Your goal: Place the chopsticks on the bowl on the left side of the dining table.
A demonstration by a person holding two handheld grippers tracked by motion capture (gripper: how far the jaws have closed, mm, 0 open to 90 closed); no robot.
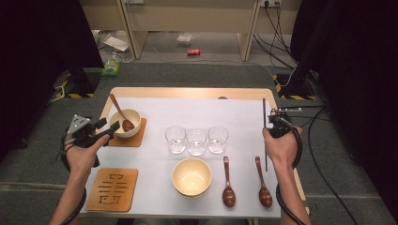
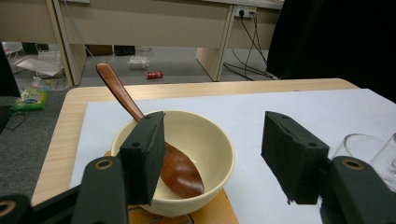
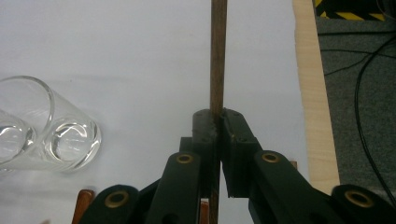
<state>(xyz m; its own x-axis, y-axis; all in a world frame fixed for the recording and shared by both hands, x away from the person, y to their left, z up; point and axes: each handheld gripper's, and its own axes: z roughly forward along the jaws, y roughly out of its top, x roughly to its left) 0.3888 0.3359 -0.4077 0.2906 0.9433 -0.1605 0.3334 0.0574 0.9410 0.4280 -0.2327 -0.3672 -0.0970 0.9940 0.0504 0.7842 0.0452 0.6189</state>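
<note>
My left gripper (image 1: 109,125) (image 2: 214,136) stands open at the table's left, its jaws just short of a cream bowl (image 1: 133,117) (image 2: 205,140) with nothing between them. That bowl sits on a wooden coaster (image 1: 136,137) and a brown spoon (image 1: 120,113) (image 2: 180,170) leans in it. At the right my right gripper (image 1: 267,124) (image 3: 218,122) is shut on a thin dark stick (image 1: 264,107) (image 3: 218,46), which runs lengthwise along the mat's right edge.
Three clear glasses (image 1: 196,140) stand in a row mid-table; some show in the right gripper view (image 3: 70,140). In front lie an empty cream bowl (image 1: 191,176), two brown spoons (image 1: 228,185) (image 1: 264,186) and a cut-out wooden coaster (image 1: 112,189).
</note>
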